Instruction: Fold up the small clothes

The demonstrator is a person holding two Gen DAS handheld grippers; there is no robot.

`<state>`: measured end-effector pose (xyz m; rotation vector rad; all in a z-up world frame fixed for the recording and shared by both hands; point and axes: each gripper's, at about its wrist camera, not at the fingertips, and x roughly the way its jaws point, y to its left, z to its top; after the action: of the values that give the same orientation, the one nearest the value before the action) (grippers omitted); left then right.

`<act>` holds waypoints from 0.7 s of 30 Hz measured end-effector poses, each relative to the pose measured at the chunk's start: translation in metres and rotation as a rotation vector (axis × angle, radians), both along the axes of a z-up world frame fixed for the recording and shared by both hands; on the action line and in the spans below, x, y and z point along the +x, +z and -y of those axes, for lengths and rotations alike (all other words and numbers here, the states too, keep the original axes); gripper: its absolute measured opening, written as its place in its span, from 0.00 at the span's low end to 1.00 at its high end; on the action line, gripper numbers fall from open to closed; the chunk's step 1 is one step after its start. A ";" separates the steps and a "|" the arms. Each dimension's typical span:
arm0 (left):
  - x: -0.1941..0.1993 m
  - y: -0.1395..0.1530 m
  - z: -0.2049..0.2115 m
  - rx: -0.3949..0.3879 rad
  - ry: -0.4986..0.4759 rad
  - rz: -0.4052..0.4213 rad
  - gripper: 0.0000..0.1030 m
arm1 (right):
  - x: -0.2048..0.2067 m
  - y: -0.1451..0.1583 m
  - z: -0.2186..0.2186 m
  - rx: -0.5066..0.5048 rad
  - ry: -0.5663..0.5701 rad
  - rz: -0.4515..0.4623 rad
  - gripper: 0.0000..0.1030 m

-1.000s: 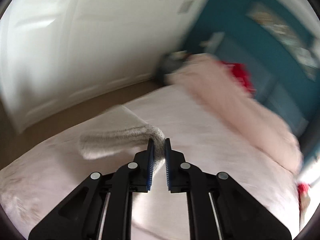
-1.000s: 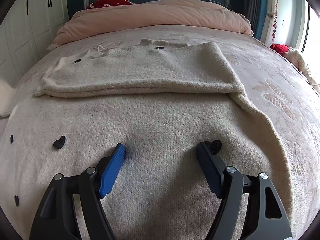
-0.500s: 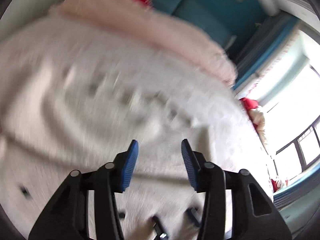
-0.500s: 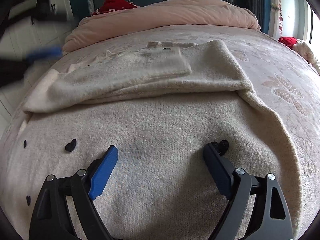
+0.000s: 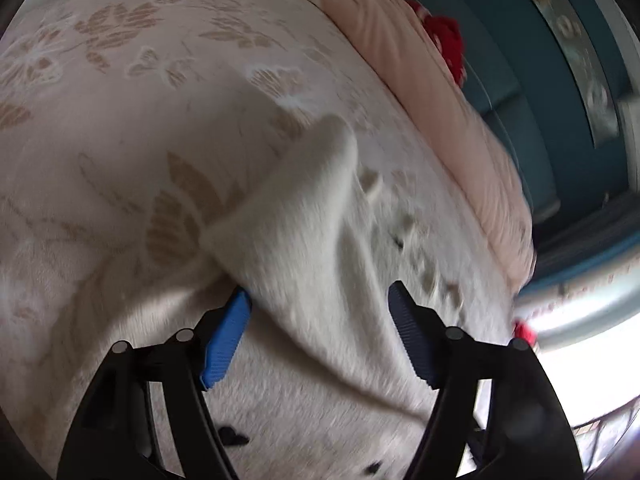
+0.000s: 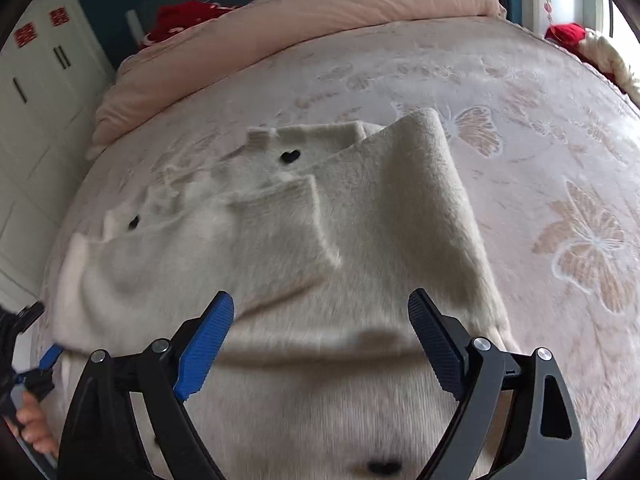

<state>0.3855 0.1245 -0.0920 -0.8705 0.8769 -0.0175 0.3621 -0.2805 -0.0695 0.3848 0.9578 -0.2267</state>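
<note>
A cream knitted sweater [image 6: 360, 220] with small black hearts [image 6: 290, 156] lies flat on the bed. Both sleeves are folded in over its body; the left sleeve's cuff [image 6: 280, 208] rests near the middle. In the left wrist view the sweater [image 5: 320, 248] is blurred. My left gripper [image 5: 318, 292] hangs just above a folded edge, its jaws opening and nothing pinched between them. One of its blue pads [image 6: 50, 354] shows at the far left of the right wrist view, with a hand [image 6: 32, 428] below it. My right gripper [image 6: 320, 298] stands open over the sweater's lower part, holding nothing.
The bed cover [image 6: 560, 160] has a pale butterfly pattern. A pink duvet [image 6: 320, 12] is heaped at the head of the bed, with a red item [image 6: 180, 20] behind it. White wardrobe doors [image 6: 36, 100] stand on the left. Another red item [image 6: 568, 32] lies at the right edge.
My left gripper let go of the sleeve, swung over and down onto the sweater and opened its jaws. The sleeve now lies across the body. My right gripper widened and drew back.
</note>
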 end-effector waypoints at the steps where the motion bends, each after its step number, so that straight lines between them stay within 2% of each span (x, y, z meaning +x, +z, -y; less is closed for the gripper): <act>1: 0.000 0.000 -0.004 -0.025 0.019 0.012 0.66 | 0.007 -0.003 0.000 0.004 0.000 -0.004 0.81; 2: -0.001 -0.001 -0.007 -0.039 0.045 0.027 0.66 | 0.013 -0.007 -0.002 0.019 0.015 -0.010 0.65; 3: -0.001 0.001 -0.011 -0.038 0.056 0.028 0.57 | 0.021 -0.013 -0.006 0.043 0.041 -0.026 0.50; 4: 0.004 -0.004 -0.011 -0.027 0.061 0.012 0.42 | 0.026 -0.017 -0.010 0.056 0.059 -0.041 0.27; 5: 0.009 -0.009 -0.011 -0.017 0.068 -0.011 0.32 | 0.030 -0.018 -0.015 0.069 0.076 -0.042 0.07; 6: 0.014 -0.013 -0.012 -0.015 0.080 -0.035 0.13 | 0.033 -0.011 -0.021 0.067 0.092 -0.024 0.08; 7: 0.013 -0.011 -0.016 -0.026 0.095 -0.043 0.11 | 0.032 0.004 -0.026 0.056 0.099 0.021 0.07; 9: 0.004 0.000 -0.024 -0.035 0.132 0.010 0.10 | 0.026 0.044 -0.028 0.068 0.113 0.160 0.07; 10: 0.000 0.009 -0.025 -0.007 0.138 0.047 0.10 | 0.020 0.062 -0.025 0.063 0.109 0.216 0.07; 12: -0.002 0.012 -0.023 0.030 0.124 0.055 0.11 | 0.007 0.085 -0.012 0.020 0.079 0.292 0.07; 14: 0.004 -0.002 -0.010 0.062 0.058 -0.002 0.12 | 0.002 0.071 -0.001 -0.074 0.053 0.245 0.07; 15: 0.007 -0.011 -0.003 0.093 0.033 -0.036 0.12 | 0.008 0.047 0.005 -0.128 0.043 0.159 0.07; 17: 0.009 -0.026 0.014 0.190 -0.008 -0.077 0.12 | 0.019 -0.018 0.018 -0.164 0.054 -0.071 0.07; 18: 0.006 -0.027 0.018 0.227 -0.013 -0.062 0.13 | 0.016 -0.026 0.017 -0.170 0.072 -0.069 0.07; 20: -0.001 -0.019 0.026 0.305 -0.037 -0.032 0.17 | 0.011 -0.007 0.013 -0.204 0.069 -0.015 0.18; 21: -0.003 -0.015 0.027 0.326 -0.051 -0.029 0.20 | 0.011 0.007 0.012 -0.194 0.057 0.008 0.18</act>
<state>0.3823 0.0978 -0.1073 -0.5450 0.8991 0.0920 0.3727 -0.2923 -0.0622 0.1798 0.9286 -0.2640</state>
